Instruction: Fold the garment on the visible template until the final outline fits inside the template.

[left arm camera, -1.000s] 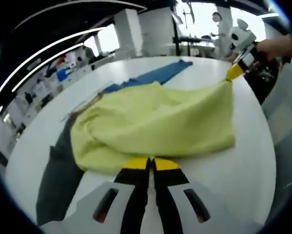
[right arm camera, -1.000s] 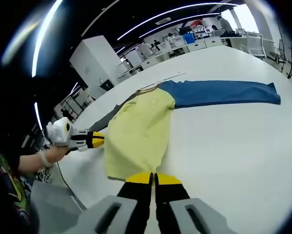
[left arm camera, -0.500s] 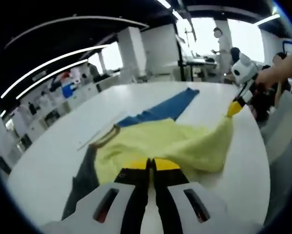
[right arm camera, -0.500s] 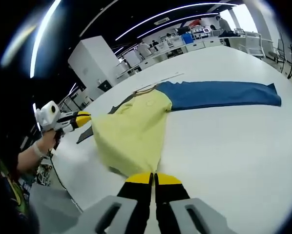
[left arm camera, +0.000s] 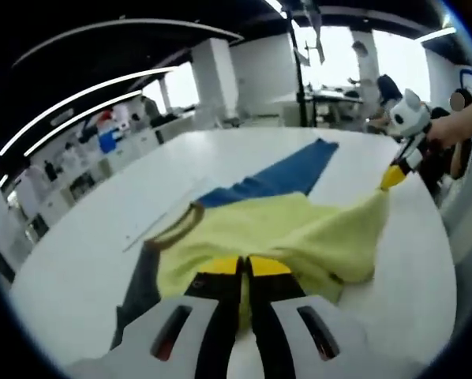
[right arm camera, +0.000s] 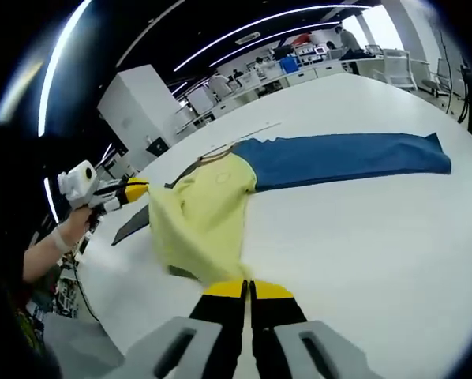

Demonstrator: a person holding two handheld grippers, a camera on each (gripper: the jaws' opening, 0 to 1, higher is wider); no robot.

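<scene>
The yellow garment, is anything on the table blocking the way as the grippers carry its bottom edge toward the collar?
Nothing visible does. Both grippers, left and right, already clamp the yellow garment, and white table ahead holds just its own blue sleeve and grey sleeve.

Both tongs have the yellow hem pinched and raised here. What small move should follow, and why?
Probably carry the hem forward toward the collar and lower it. The left tongs and right tongs are shut on the yellow shirt, its lower part lifted off the white table while the blue sleeve lies flat, so the fold is only half made.
</scene>
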